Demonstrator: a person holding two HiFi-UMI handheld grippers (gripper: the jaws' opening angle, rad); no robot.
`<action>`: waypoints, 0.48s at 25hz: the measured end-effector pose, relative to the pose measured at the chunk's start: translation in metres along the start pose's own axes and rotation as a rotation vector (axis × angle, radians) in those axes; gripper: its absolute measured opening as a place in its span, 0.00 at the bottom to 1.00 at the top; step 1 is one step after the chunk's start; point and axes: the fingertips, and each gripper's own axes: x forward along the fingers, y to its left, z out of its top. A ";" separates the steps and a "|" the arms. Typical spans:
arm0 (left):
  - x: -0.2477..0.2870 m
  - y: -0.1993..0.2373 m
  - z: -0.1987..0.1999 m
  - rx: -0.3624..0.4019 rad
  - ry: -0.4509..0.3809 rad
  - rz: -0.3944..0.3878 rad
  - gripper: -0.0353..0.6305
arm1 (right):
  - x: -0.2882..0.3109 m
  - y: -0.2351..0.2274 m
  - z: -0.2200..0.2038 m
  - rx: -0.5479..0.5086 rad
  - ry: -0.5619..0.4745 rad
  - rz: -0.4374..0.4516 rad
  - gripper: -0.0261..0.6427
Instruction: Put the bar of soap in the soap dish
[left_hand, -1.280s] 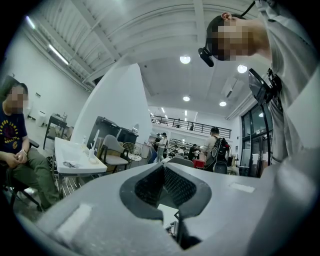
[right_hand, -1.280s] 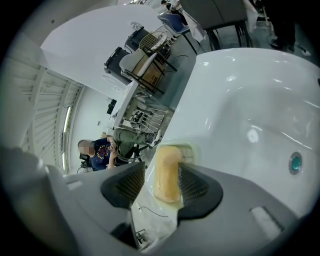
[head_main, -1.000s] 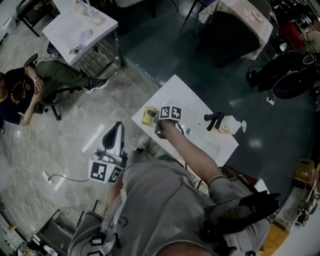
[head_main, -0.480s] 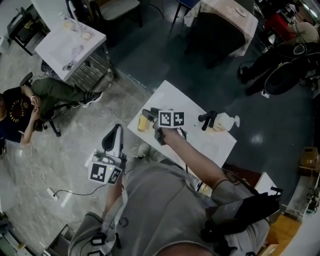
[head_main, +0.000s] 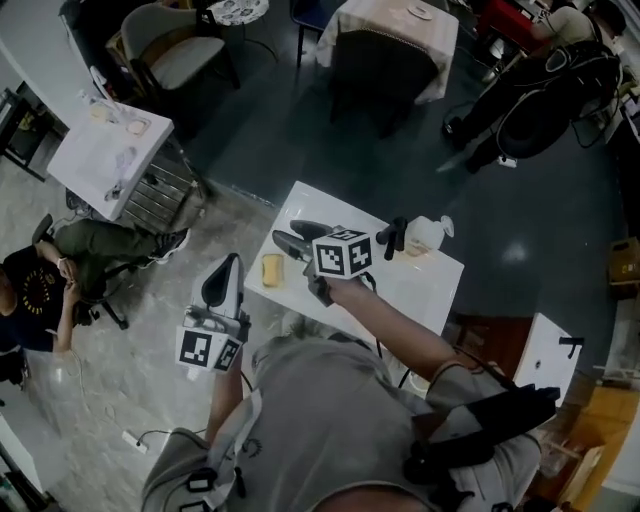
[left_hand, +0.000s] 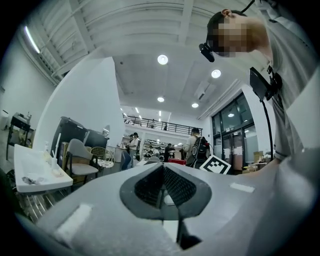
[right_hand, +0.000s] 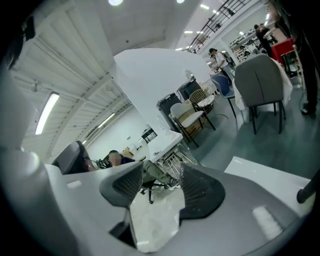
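A yellow bar of soap (head_main: 271, 270) lies near the left edge of the small white table (head_main: 420, 285); I cannot make out a dish apart from it. My right gripper (head_main: 298, 238) hangs above the table just right of the soap, clear of it. In the right gripper view its jaws (right_hand: 157, 187) stand open, and only floor and the table corner show through the gap. My left gripper (head_main: 230, 262) is held left of the table over the floor. In the left gripper view its pads (left_hand: 164, 187) meet with nothing between them.
A white bottle (head_main: 424, 235) and a black-handled thing (head_main: 394, 234) lie at the table's far right. Another white table (head_main: 108, 155) with a metal rack stands at the left, with a seated person (head_main: 50, 290) near it. Chairs and a covered table (head_main: 385, 45) stand beyond.
My right gripper has lifted up off the table by the soap, empty. The left gripper rose a little. The head view has swung, so the table now sits lower in the frame.
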 end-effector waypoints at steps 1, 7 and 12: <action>0.004 -0.003 0.000 0.001 0.003 -0.012 0.05 | -0.008 0.002 0.005 -0.021 -0.016 -0.001 0.38; 0.038 -0.019 -0.008 -0.016 0.019 -0.102 0.06 | -0.070 -0.001 0.039 -0.123 -0.146 -0.092 0.38; 0.080 -0.052 -0.009 -0.007 0.035 -0.252 0.06 | -0.145 -0.014 0.068 -0.192 -0.291 -0.232 0.38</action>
